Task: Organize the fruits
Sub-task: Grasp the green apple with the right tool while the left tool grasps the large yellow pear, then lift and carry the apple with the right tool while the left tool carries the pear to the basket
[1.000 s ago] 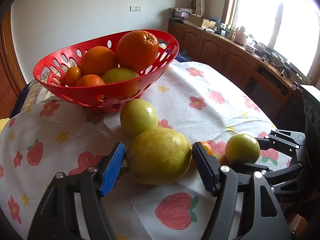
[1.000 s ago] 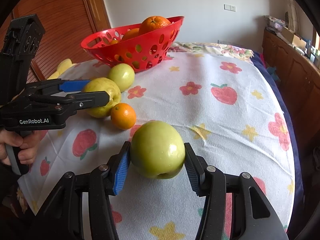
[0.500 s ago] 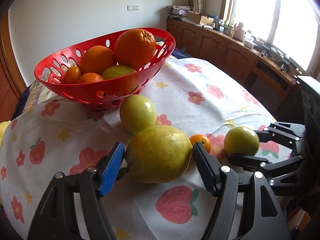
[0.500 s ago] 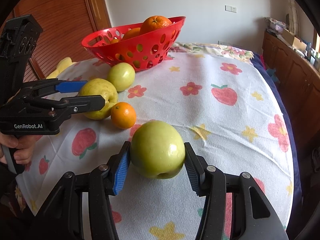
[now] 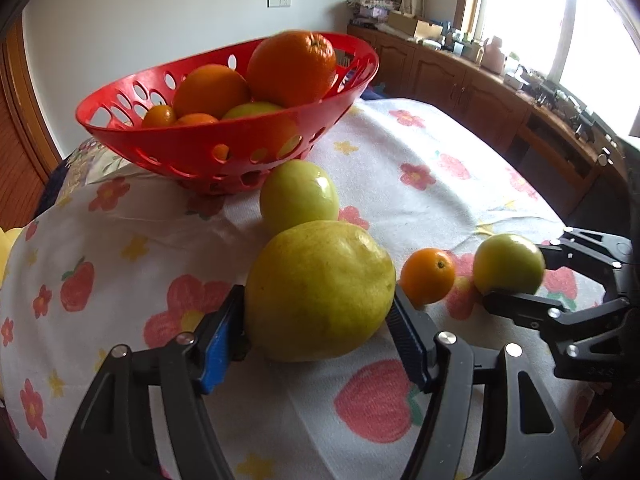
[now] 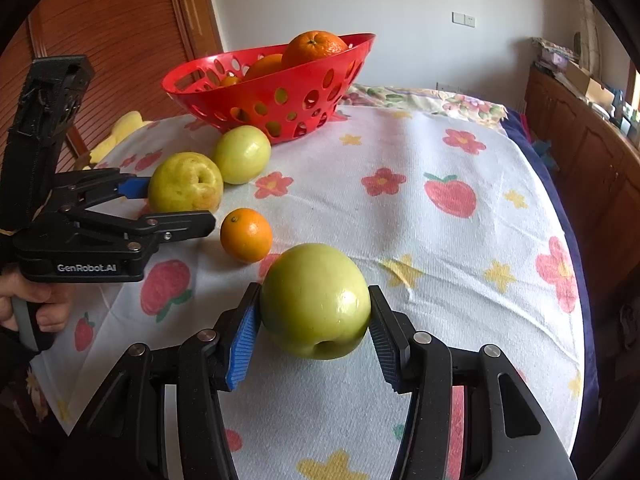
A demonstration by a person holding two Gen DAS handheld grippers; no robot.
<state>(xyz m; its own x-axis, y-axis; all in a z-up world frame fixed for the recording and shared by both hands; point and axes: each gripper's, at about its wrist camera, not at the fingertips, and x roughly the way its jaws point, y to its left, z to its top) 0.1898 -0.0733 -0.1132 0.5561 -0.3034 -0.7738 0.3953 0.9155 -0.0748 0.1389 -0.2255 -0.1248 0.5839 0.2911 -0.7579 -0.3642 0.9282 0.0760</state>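
My left gripper (image 5: pixel 316 332) is shut on a large yellow-green pear (image 5: pixel 320 290), seen too in the right wrist view (image 6: pixel 185 182). My right gripper (image 6: pixel 314 332) is shut on a green apple (image 6: pixel 316 300), which also shows in the left wrist view (image 5: pixel 508 264). A second green apple (image 5: pixel 298 196) lies on the cloth just in front of the red basket (image 5: pixel 224 152), which holds oranges and a green fruit. A small orange (image 5: pixel 427 276) lies between the two grippers, also in the right wrist view (image 6: pixel 246 234).
The table wears a white cloth with flower and strawberry prints (image 6: pixel 440 200). A yellow object (image 6: pixel 120 132) lies at the table's left edge. Wooden cabinets (image 5: pixel 480 92) run along the window wall on the right.
The left gripper has moved forward towards the basket with the pear in it. The right gripper holds the apple and has barely moved.
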